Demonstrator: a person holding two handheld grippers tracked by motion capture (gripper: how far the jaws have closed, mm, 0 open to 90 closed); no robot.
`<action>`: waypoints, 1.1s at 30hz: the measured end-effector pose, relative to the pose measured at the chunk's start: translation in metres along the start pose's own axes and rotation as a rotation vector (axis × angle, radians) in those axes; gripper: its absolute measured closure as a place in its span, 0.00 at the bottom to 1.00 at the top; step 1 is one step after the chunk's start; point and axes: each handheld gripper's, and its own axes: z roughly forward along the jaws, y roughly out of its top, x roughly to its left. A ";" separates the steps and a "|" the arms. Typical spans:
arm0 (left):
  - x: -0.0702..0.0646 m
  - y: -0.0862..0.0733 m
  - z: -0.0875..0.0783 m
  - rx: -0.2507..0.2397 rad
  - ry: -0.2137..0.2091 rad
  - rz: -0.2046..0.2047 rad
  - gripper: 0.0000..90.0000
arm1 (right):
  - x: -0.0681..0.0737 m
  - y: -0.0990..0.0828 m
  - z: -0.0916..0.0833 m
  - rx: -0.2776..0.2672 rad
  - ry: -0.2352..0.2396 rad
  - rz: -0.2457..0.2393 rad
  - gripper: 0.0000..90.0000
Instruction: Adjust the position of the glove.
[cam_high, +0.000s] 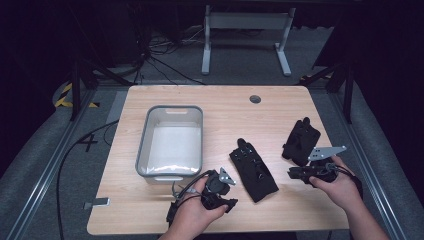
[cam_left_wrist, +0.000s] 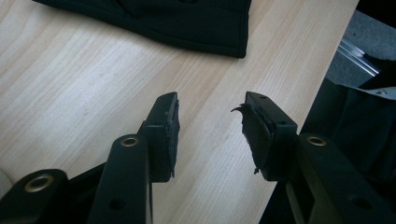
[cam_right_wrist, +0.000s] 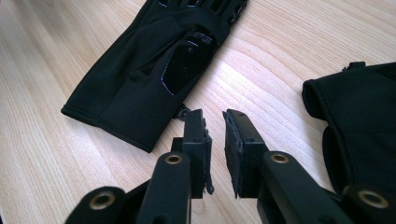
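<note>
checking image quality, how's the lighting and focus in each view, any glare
High view: table evenly lit, surroundings dark, slightly soft, pale sheen inside the grey bin. Left gripper view: bright, near jaws a bit soft. Right gripper view: sharp, small glare on the flat glove and its glossy patch.

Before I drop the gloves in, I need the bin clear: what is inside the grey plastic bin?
The grey plastic bin shows a bare pale floor with nothing lying on it. Its near wall hides the strip of floor just behind it.

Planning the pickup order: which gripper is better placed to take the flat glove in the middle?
Left, probably. The left gripper sits beside the middle glove, jaws open toward its cuff. The right gripper lies nearer the crumpled glove.
</note>
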 end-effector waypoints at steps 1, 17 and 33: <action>-0.001 0.000 0.000 -0.008 -0.006 0.005 0.63 | 0.000 -0.001 0.000 -0.001 0.006 0.010 0.87; -0.013 0.018 0.009 -0.050 -0.030 0.052 0.71 | -0.001 -0.002 -0.008 -0.026 0.025 0.044 0.86; -0.021 0.036 0.062 -0.059 -0.079 0.114 0.67 | -0.005 0.001 -0.008 -0.069 0.102 0.086 0.83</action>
